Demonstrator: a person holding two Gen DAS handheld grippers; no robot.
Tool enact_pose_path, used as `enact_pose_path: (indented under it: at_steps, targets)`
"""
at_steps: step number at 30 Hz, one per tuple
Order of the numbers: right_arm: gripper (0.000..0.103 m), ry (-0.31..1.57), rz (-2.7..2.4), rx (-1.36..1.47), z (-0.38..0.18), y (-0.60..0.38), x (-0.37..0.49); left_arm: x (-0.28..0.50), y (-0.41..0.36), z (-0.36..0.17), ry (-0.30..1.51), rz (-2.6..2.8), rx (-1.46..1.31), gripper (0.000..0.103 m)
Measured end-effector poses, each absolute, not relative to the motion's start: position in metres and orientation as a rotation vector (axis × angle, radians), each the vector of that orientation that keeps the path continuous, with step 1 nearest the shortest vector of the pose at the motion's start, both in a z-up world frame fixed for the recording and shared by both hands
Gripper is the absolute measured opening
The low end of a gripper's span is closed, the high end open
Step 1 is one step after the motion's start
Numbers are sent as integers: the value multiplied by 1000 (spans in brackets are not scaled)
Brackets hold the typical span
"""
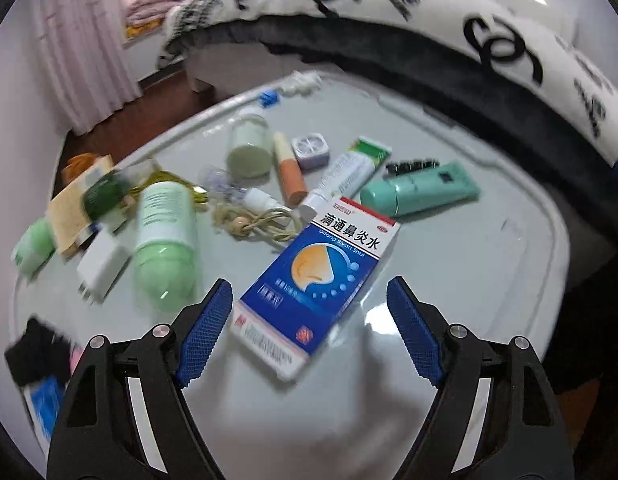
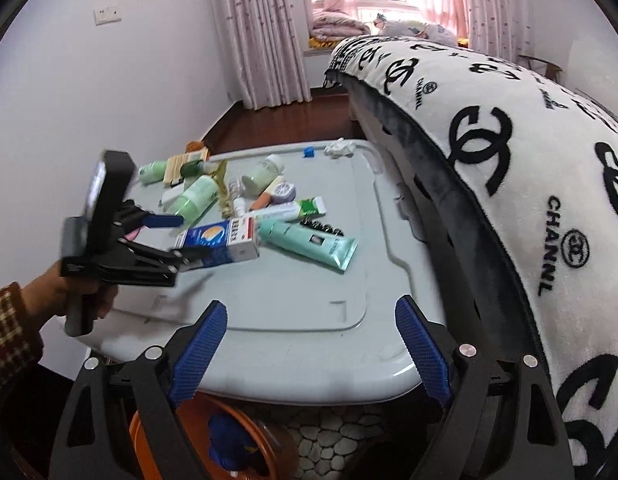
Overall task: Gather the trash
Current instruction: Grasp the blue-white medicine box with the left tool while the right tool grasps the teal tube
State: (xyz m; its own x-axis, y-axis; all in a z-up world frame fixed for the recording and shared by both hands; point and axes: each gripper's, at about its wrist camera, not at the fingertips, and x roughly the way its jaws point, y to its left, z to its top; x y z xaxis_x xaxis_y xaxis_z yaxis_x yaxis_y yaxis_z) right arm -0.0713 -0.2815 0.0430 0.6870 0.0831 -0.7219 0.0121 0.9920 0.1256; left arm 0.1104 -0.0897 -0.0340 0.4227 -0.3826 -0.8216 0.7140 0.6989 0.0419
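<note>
A blue and white medicine box (image 1: 317, 280) lies flat on the grey table (image 1: 469, 280). My left gripper (image 1: 309, 320) is open, and the box's near end sits between its blue pads without touching them. The right wrist view shows that gripper (image 2: 185, 240) from the side, held by a hand, with the box (image 2: 221, 242) at its fingertips. My right gripper (image 2: 311, 344) is open and empty, over the table's near edge. Below it stands an orange bin (image 2: 265, 424) with something blue inside.
Beyond the box lie a pale green bottle (image 1: 165, 248), a teal tube (image 1: 421, 192), a white and green tube (image 1: 349, 172), an orange stick (image 1: 289, 172), a jar (image 1: 249, 148), a cord (image 1: 261, 228) and a crumpled tissue (image 1: 301, 82). A bed with a white logo blanket (image 2: 509, 160) borders the table's right side.
</note>
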Motion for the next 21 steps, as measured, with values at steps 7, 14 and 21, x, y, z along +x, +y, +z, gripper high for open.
enact_pose_path:
  at_steps: [7,14,21]
  targets:
    - [86,827,31,113,39,-281,-62,119,-103,-52,948,-721,476,64]
    - [87,837,58,-3,50,-277,-40,72,-68,-25,989,-516,361,55]
    - [89,946,175,-220,19,-254,42,9,-15,9,960,-384,117,56]
